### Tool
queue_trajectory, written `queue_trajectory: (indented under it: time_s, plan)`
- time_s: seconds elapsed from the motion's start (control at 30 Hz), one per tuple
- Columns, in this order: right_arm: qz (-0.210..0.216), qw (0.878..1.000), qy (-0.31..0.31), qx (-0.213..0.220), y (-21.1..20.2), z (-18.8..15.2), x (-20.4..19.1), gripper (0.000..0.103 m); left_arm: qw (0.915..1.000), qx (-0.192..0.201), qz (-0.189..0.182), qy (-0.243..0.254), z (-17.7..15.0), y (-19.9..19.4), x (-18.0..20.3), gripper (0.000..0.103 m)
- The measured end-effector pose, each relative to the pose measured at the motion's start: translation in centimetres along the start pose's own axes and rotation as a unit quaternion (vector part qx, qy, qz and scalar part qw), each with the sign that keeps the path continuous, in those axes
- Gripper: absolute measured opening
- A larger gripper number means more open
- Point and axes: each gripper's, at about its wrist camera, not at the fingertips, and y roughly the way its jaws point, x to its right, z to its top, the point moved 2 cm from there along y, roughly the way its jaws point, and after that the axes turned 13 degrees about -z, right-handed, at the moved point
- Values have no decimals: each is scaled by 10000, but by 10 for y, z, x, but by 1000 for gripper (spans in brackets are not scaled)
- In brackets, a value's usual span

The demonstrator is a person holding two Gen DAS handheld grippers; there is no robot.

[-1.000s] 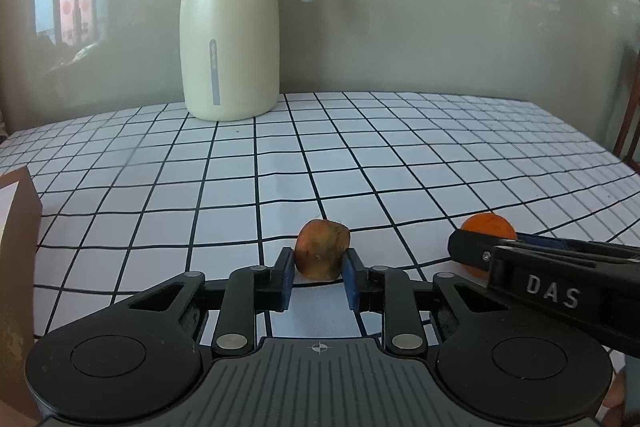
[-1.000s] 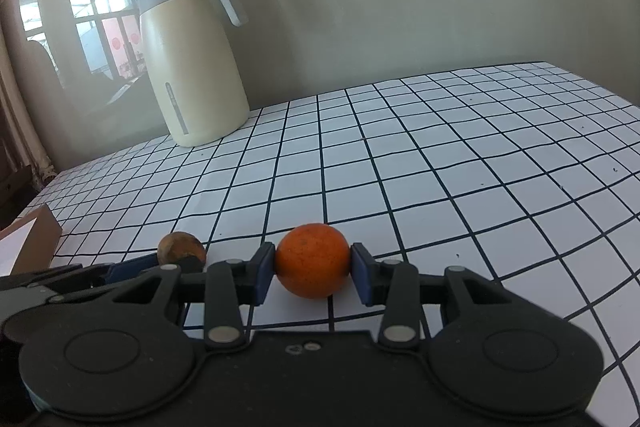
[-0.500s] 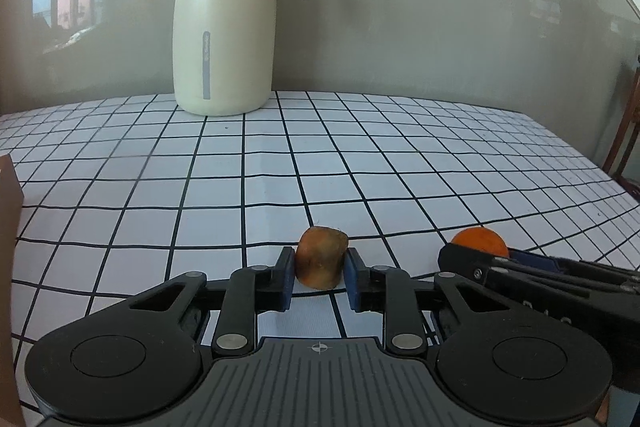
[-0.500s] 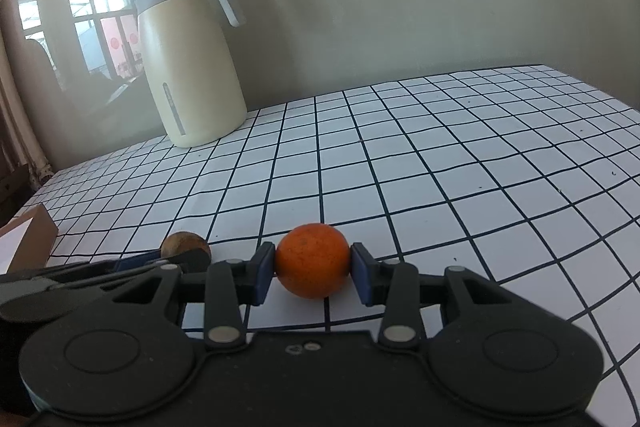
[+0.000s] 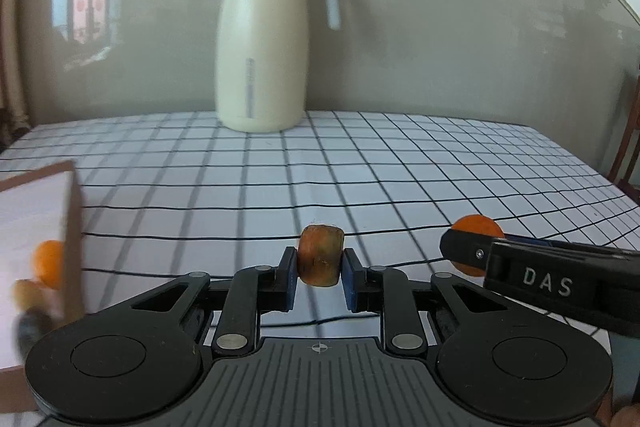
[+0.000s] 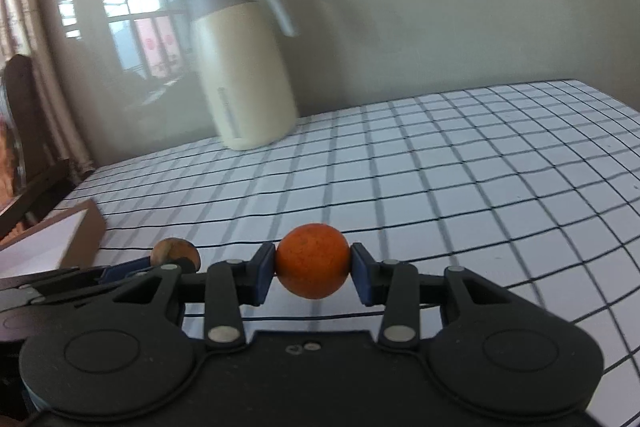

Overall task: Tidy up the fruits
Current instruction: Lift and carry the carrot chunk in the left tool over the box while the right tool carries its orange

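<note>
My left gripper (image 5: 320, 277) is shut on a small brownish-orange fruit (image 5: 321, 254), held clear above the checked tablecloth. My right gripper (image 6: 313, 273) is shut on a round orange (image 6: 312, 260), also lifted off the cloth. In the left wrist view the right gripper's finger crosses from the right with the orange (image 5: 478, 225) peeking behind it. In the right wrist view the brownish fruit (image 6: 174, 253) shows at the left, behind the left gripper's fingers. A brown cardboard box (image 5: 70, 227) with a white inside stands at the left and holds an orange fruit (image 5: 48, 261) and other blurred fruit.
A cream thermos jug (image 5: 262, 47) with a grey lid and handle stands at the back of the table against the wall. A wooden chair (image 5: 628, 147) shows past the table's right edge, another chair (image 6: 24, 131) at the left. The checked tablecloth (image 6: 460, 187) stretches to the right.
Both grippers have risen and swung left with their fruits. The box with fruit inside has come into the left wrist view. The left jaws have tightened slightly on the brownish fruit.
</note>
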Motion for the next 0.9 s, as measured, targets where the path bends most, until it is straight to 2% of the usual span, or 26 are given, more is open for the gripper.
queue_trajectory:
  time_s: [0.43,0.9]
  plan:
    - [942,9942,-474,217,-37,-2,-78,32,9952,518,765,-315,-8,-98,-54,23]
    - [1526,9812,-975,663,-62,-11,-160,32,9806,1108,1500,-610,-20,-172,-112,23]
